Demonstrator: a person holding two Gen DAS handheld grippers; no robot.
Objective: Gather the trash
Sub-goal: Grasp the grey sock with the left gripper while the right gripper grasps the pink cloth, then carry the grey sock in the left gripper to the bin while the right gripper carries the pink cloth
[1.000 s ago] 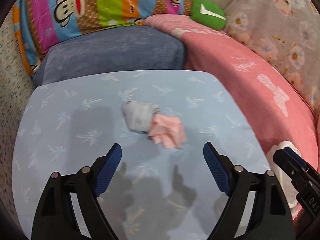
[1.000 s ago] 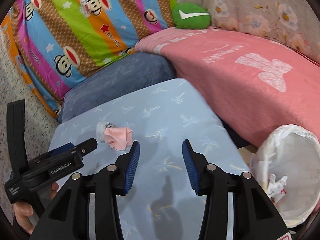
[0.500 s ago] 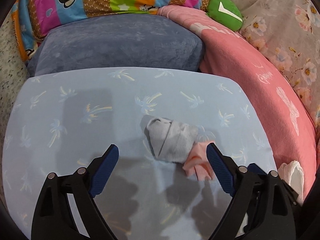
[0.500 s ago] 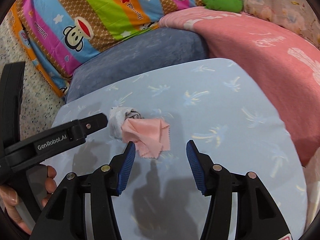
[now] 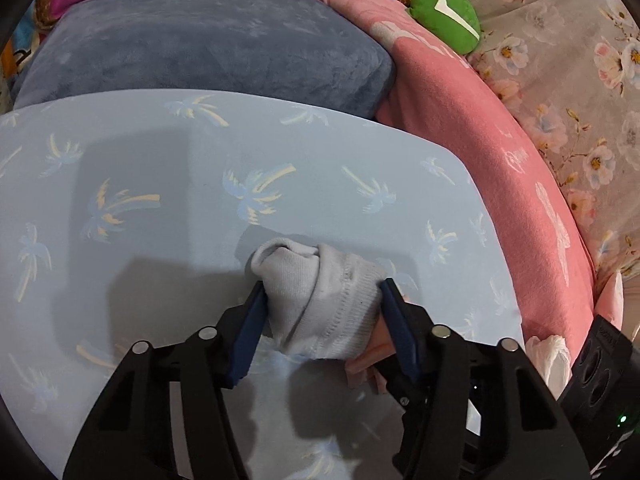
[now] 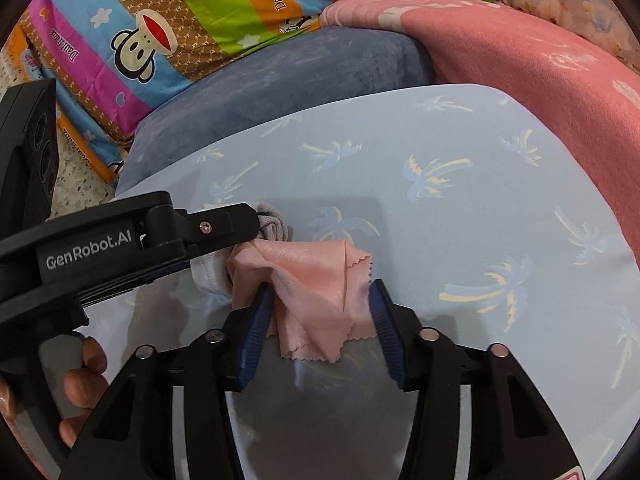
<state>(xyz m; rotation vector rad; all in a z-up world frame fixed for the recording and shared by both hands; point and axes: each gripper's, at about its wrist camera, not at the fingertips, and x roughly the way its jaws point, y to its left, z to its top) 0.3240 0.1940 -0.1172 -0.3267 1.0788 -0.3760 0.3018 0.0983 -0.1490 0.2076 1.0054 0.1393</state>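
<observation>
A rolled grey sock (image 5: pixel 320 292) lies on the pale blue palm-print tabletop (image 5: pixel 160 168), against a crumpled pink cloth (image 6: pixel 312 280). My left gripper (image 5: pixel 324 320) has its closing jaws around the sock, with both blue pads against its sides. In the right wrist view the left gripper's finger (image 6: pixel 216 228) covers most of the sock (image 6: pixel 274 226). My right gripper (image 6: pixel 320 320) is closing on the pink cloth, which fills the gap from pad to pad. Only a pink corner (image 5: pixel 366 354) shows in the left wrist view.
Behind the table lie a blue-grey cushion (image 5: pixel 208 44), a pink blanket (image 5: pixel 472 128), a striped monkey-print pillow (image 6: pixel 160 28) and a green plush (image 5: pixel 444 12). A white bag's rim (image 5: pixel 548 356) shows past the table's right edge. A person's hand (image 6: pixel 80 380) grips the left tool.
Both grippers came down and forward onto the pile. The left jaws narrowed around the sock, and the right jaws narrowed around the pink cloth, which now stands bunched up.
</observation>
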